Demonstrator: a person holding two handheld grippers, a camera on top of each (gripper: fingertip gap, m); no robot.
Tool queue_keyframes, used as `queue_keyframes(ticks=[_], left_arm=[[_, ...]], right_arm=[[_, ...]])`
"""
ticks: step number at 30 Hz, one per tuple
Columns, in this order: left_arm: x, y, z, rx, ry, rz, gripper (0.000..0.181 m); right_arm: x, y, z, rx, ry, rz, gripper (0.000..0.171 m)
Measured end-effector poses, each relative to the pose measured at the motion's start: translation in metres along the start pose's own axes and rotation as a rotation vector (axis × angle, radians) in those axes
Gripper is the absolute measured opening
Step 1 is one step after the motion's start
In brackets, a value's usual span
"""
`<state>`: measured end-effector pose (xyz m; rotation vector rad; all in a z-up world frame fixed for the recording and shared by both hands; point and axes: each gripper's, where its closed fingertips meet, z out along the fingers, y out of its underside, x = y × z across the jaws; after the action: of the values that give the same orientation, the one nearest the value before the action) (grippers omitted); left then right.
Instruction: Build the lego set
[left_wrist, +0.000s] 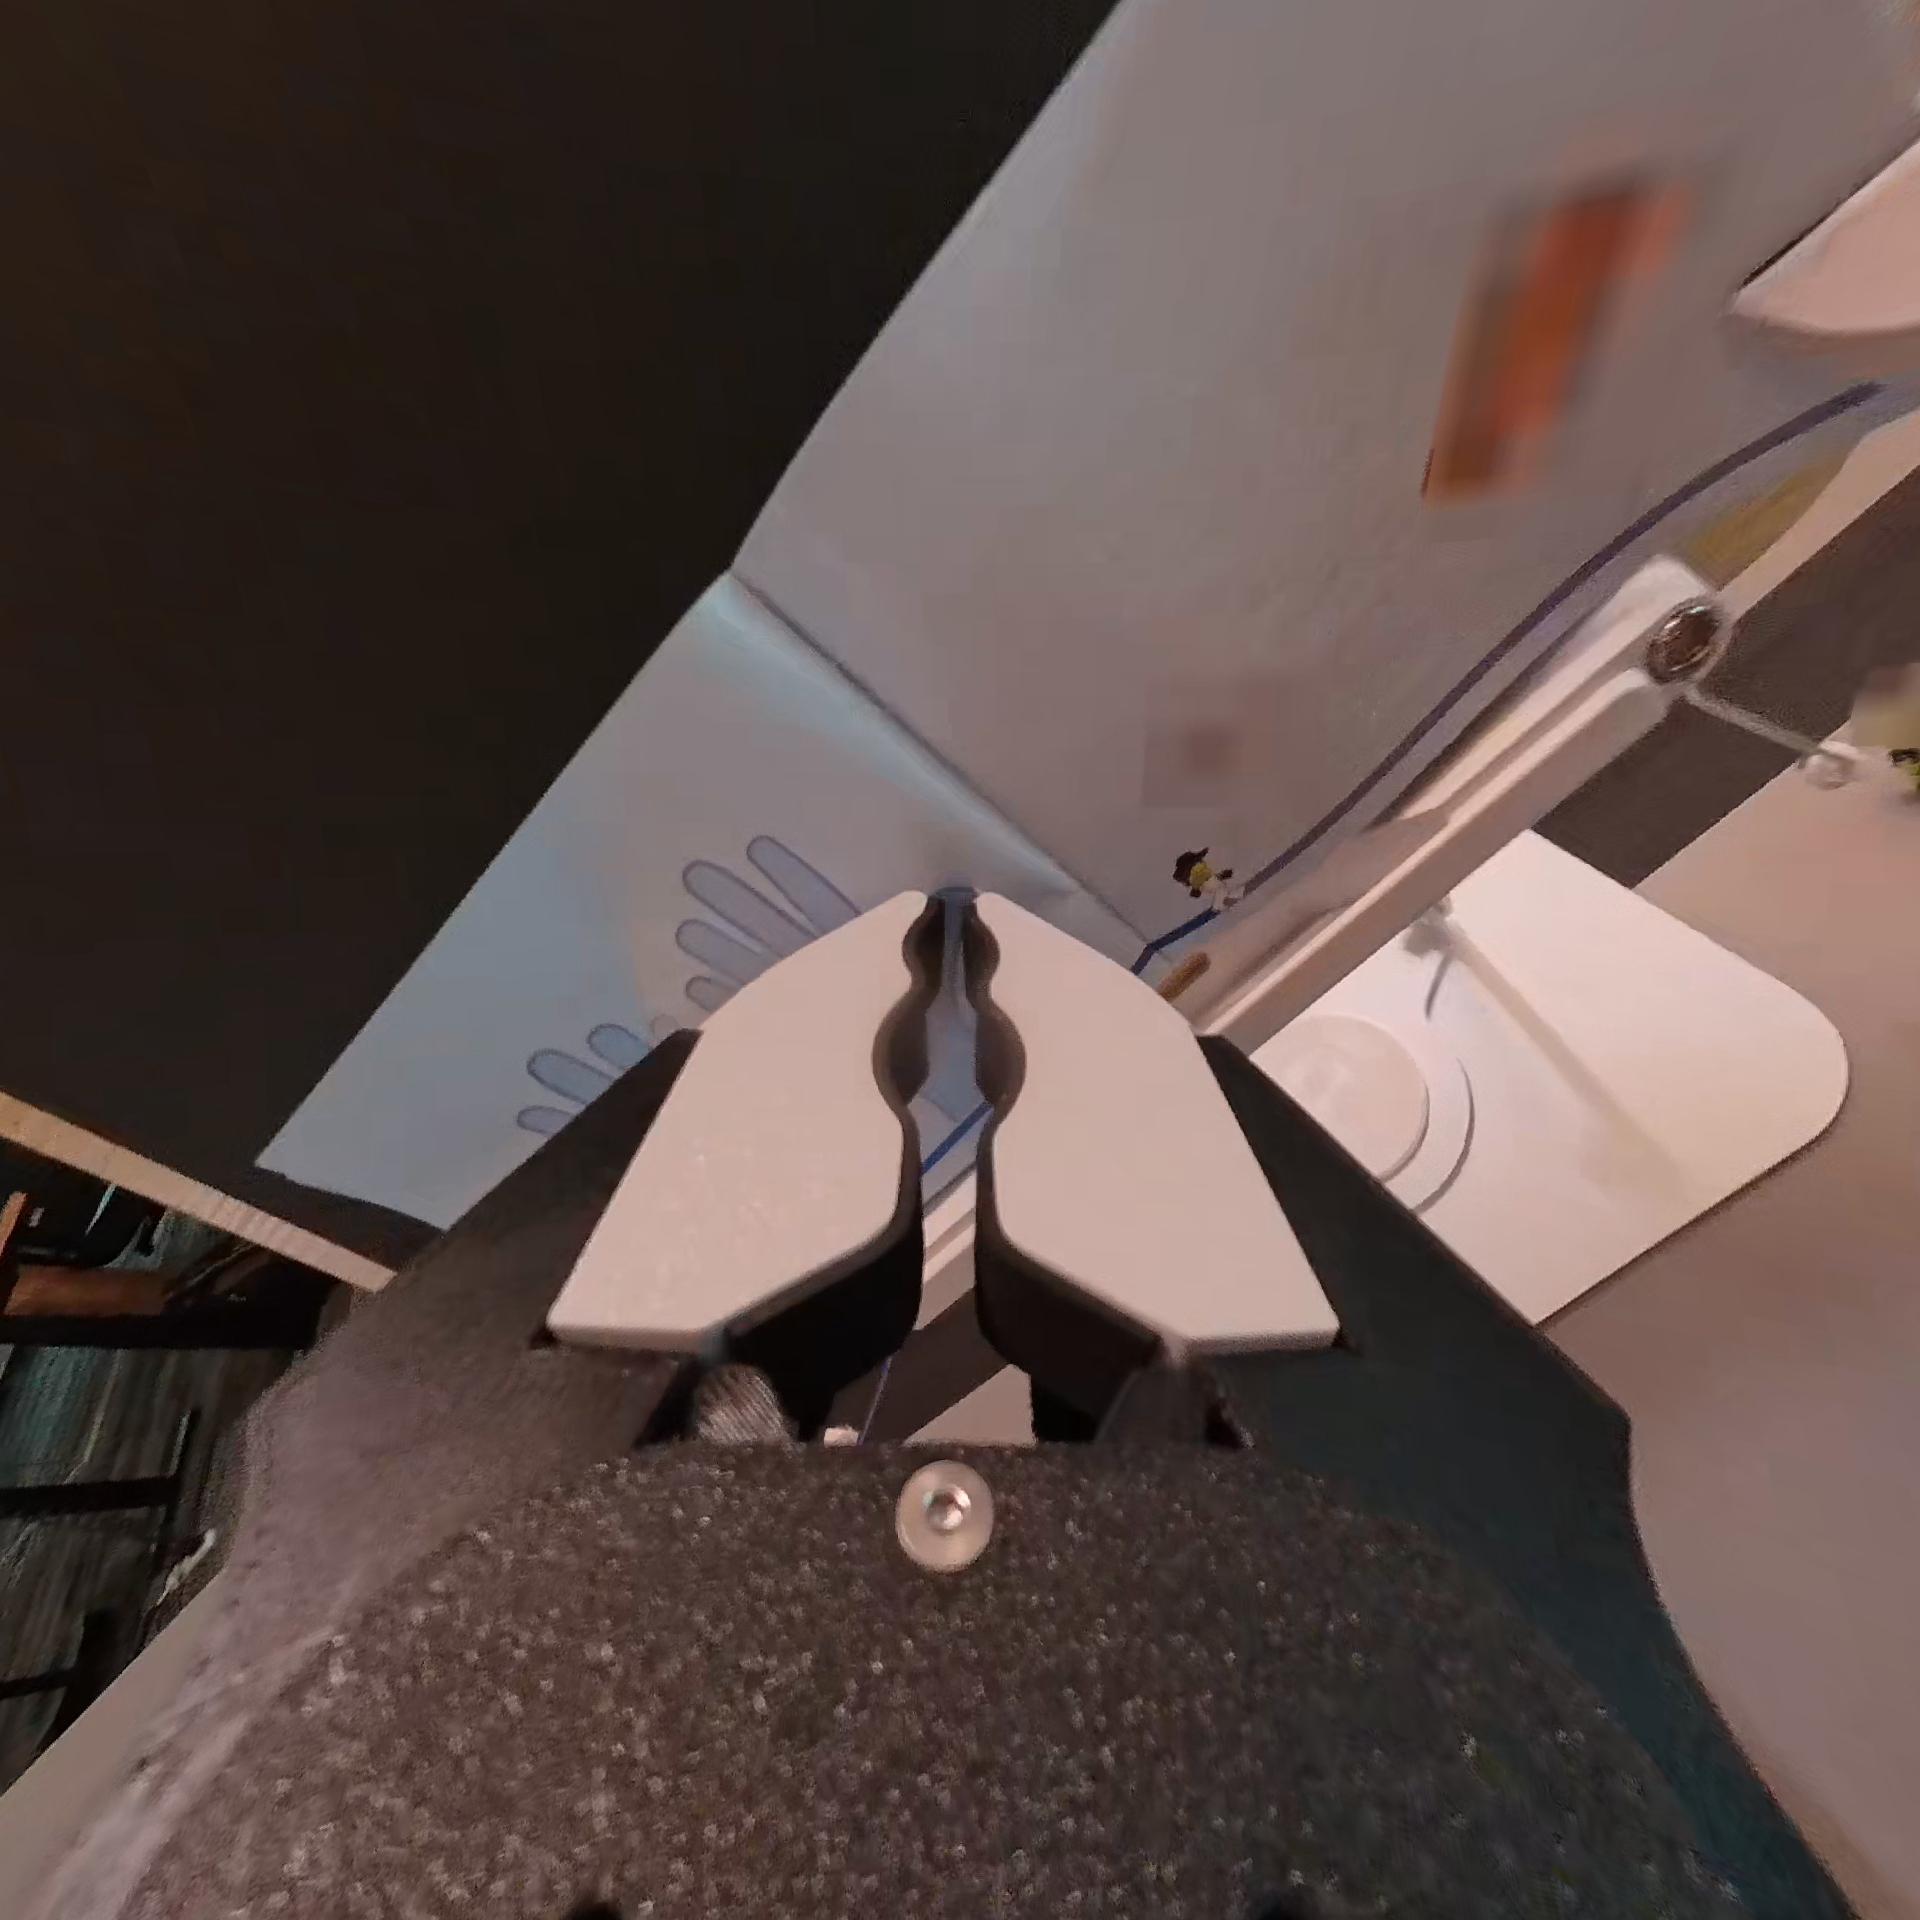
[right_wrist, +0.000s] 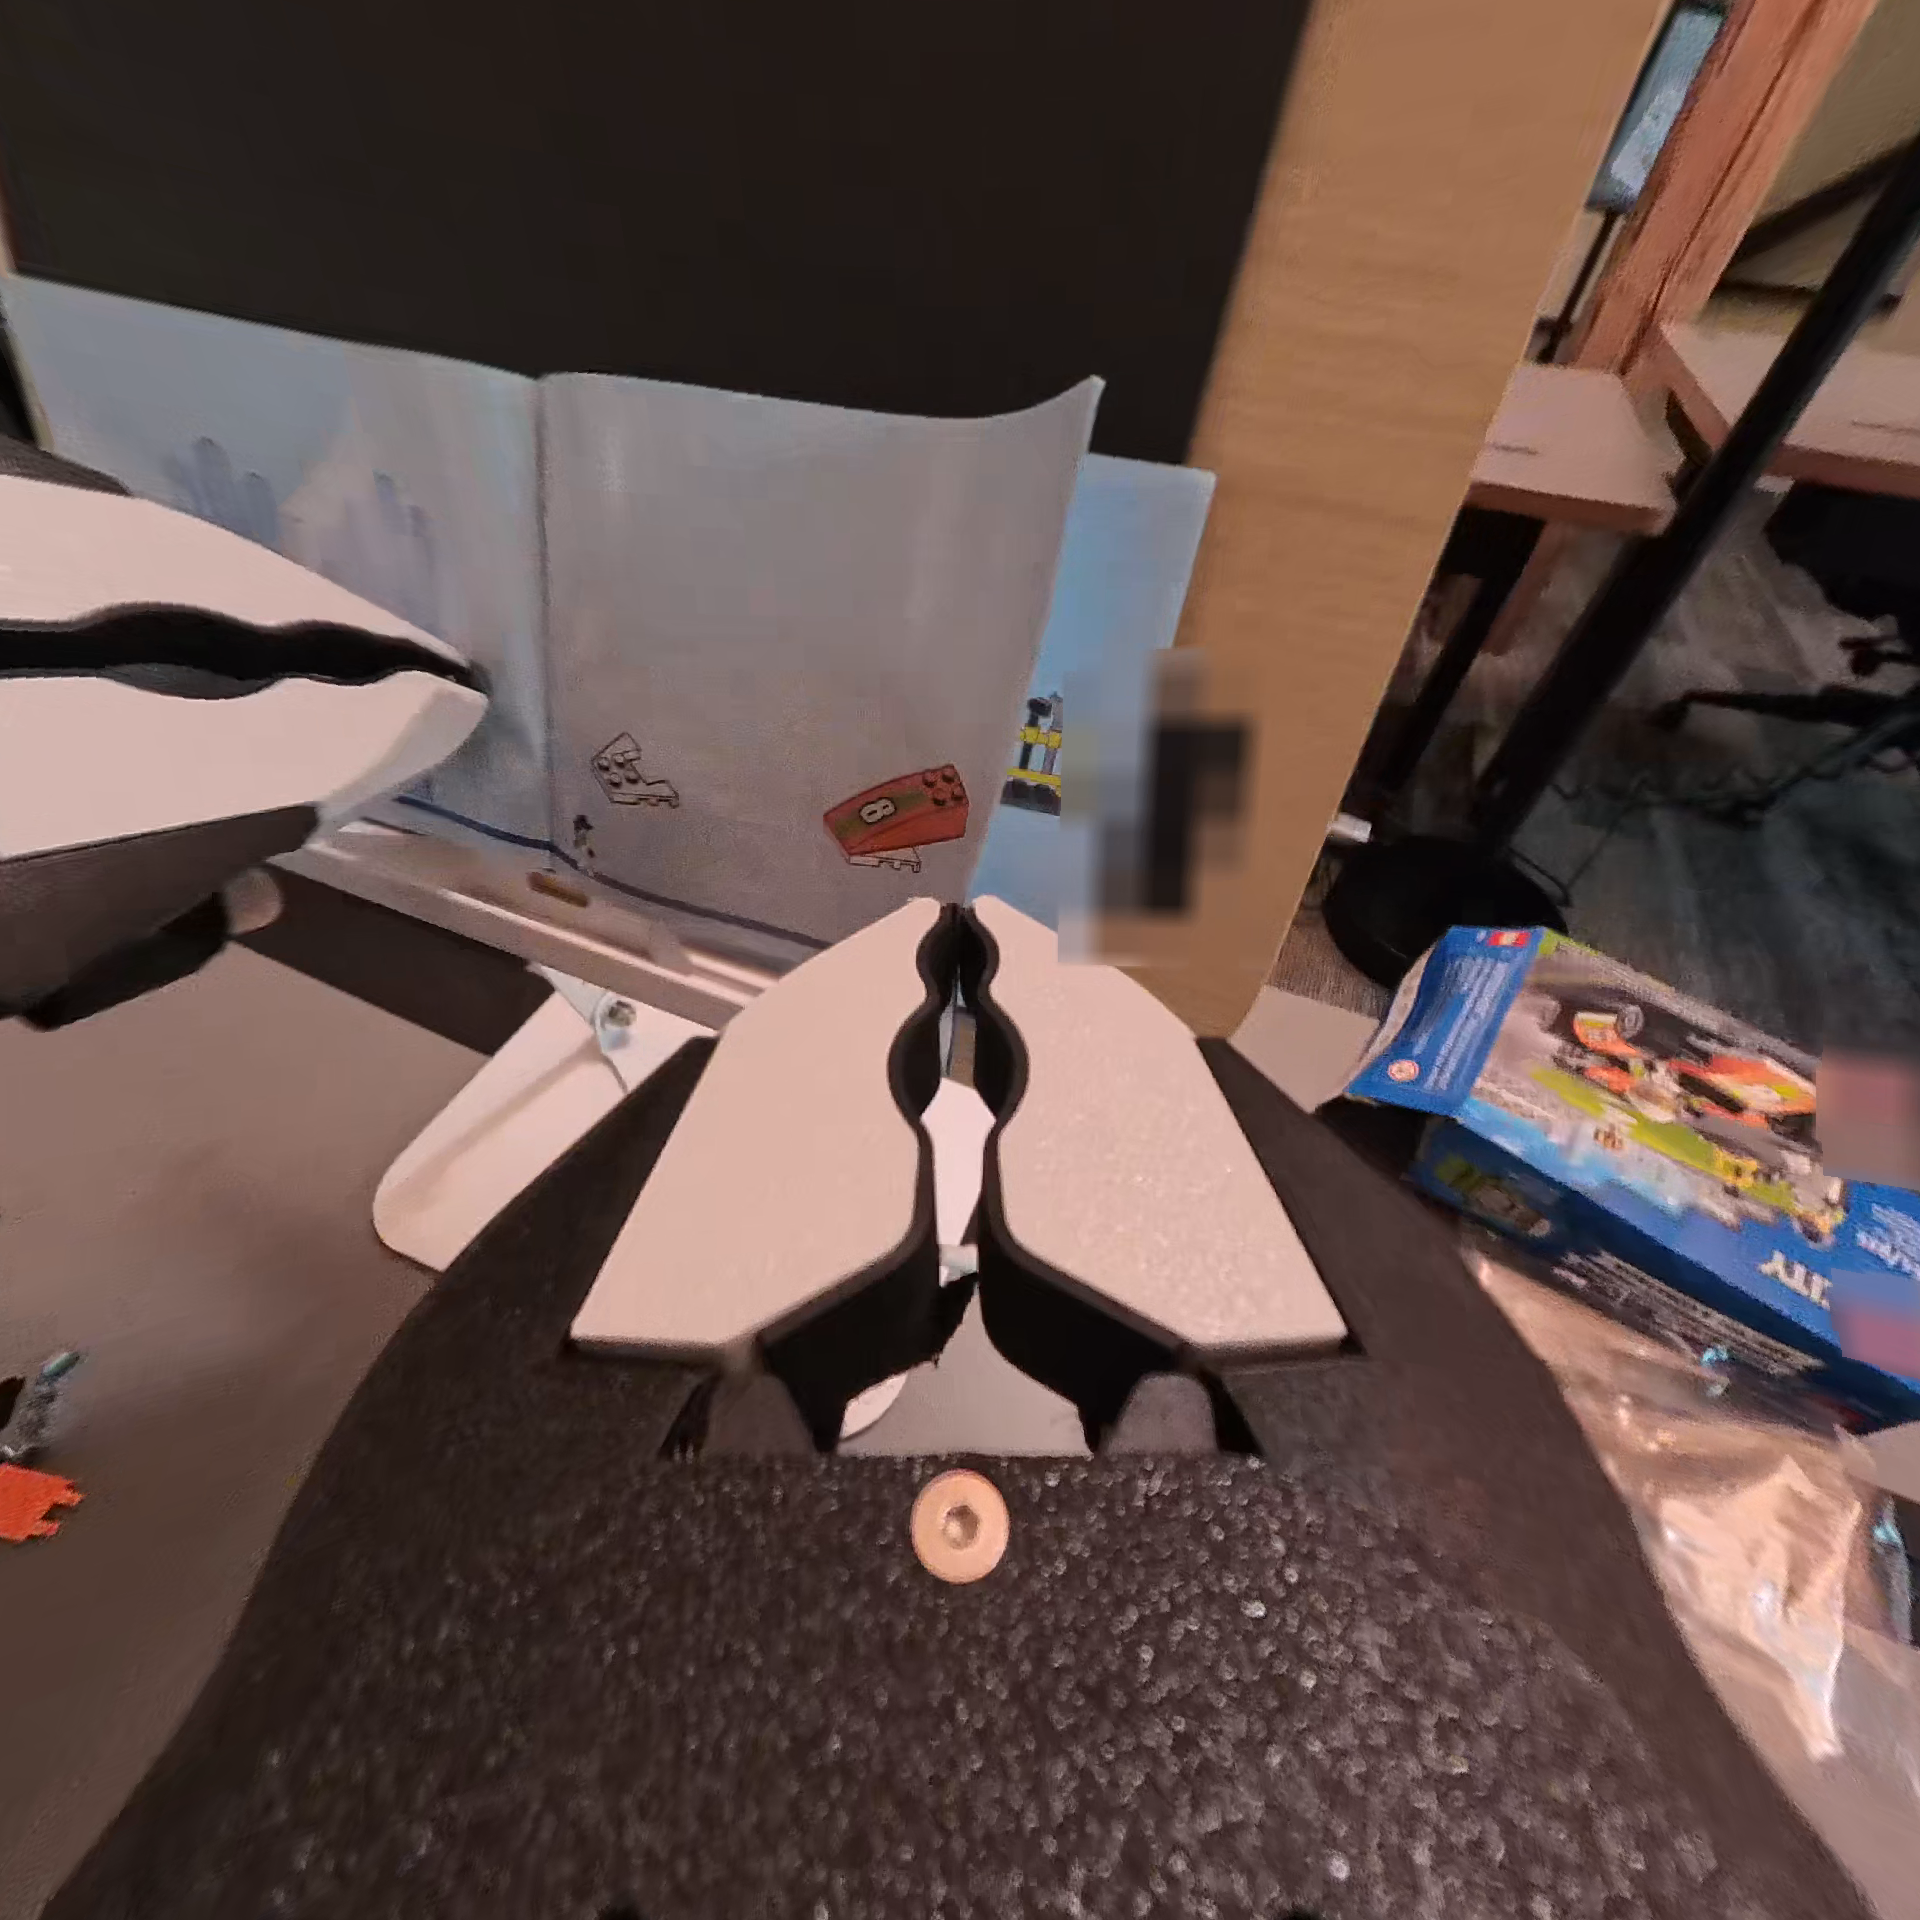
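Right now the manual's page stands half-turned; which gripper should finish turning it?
Right. The right gripper looks shut on the curled page at its lower corner; the left gripper is shut near the booklet fold.

Both wrist views near booklet (right_wrist: 810, 644)

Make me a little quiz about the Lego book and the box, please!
1. True or false: the blue cardboard Lego box stands upright on the grey table.
2. What props up the pale-blue paper instruction booklet? A) a white metal stand B) a wooden shelf C) a person's hand
3. Fill in: the right gripper pinches the bottom corner of the booklet's curled ____.

Key: 1 false, it lies down; 2 A; 3 page.
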<state>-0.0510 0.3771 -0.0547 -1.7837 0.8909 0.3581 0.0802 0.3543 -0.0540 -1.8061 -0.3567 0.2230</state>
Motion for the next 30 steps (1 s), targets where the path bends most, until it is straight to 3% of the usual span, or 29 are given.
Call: queue_keyframes(ticks=[5, 10, 14, 17, 23, 27, 30], left_arm=[[0.018, -0.022, -0.003, 0.088, 0.050, 0.003, 0.001], [0.028, -0.021, 0.011, 0.052, 0.066, 0.036, 0.001], [0.026, -0.022, 0.013, 0.031, 0.068, 0.014, 0.000], [0.026, -0.022, 0.012, 0.033, 0.063, 0.018, 0.000], [0.027, -0.022, 0.010, 0.038, 0.057, 0.014, 0.000], [0.027, -0.019, 0.010, 0.035, 0.057, 0.019, 0.000], [0.027, -0.020, 0.011, 0.035, 0.044, 0.060, 0.000]], right_arm=[[0.007, 0.010, 0.011, -0.022, 0.045, -0.018, 0.000], [0.010, 0.013, 0.015, -0.037, 0.030, -0.017, 0.001], [0.021, 0.023, 0.004, -0.040, 0.003, 0.094, 0.013], [0.012, 0.040, -0.018, -0.007, -0.113, 0.320, 0.015], [-0.059, 0.082, -0.025, -0.023, -0.590, 0.924, 0.030], [-0.042, 0.061, -0.009, 0.147, -0.763, 1.296, 0.042], [-0.025, 0.049, -0.006, 0.266, -0.794, 1.378, 0.035]])
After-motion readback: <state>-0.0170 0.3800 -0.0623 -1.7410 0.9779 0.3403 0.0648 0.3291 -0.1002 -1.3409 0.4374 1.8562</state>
